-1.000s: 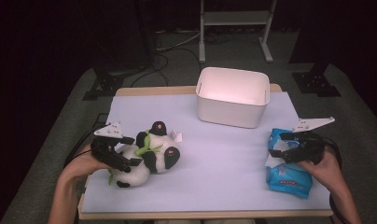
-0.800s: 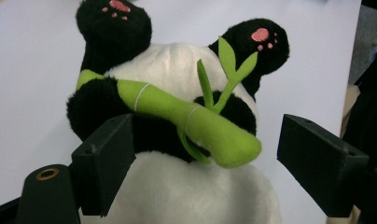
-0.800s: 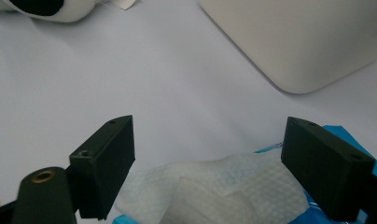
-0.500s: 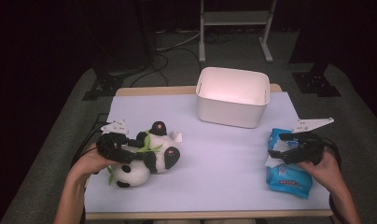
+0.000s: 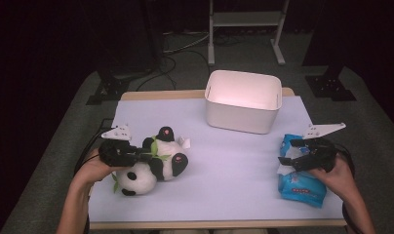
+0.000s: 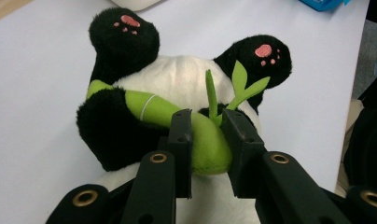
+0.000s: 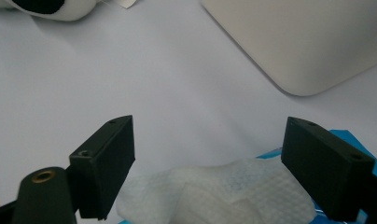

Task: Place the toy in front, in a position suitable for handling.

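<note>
Here the left claw (image 6: 207, 140), its jaws just closed, pinches the green plush bamboo stalk (image 6: 186, 128) of the black-and-white plush panda (image 5: 153, 163). Best lift slowly, since the soft stalk may slip. The right claw (image 7: 207, 163) stands wide over the white wet wipe (image 7: 214, 196).

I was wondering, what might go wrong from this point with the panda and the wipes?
The left gripper pinches only the soft green bamboo stalk of the plush panda, so on a lift the toy may dangle, swing or slip free. The right gripper stands open over a loose wipe sticking out of the blue pack; closing there may pull the sheet out instead of lifting the pack.
</note>
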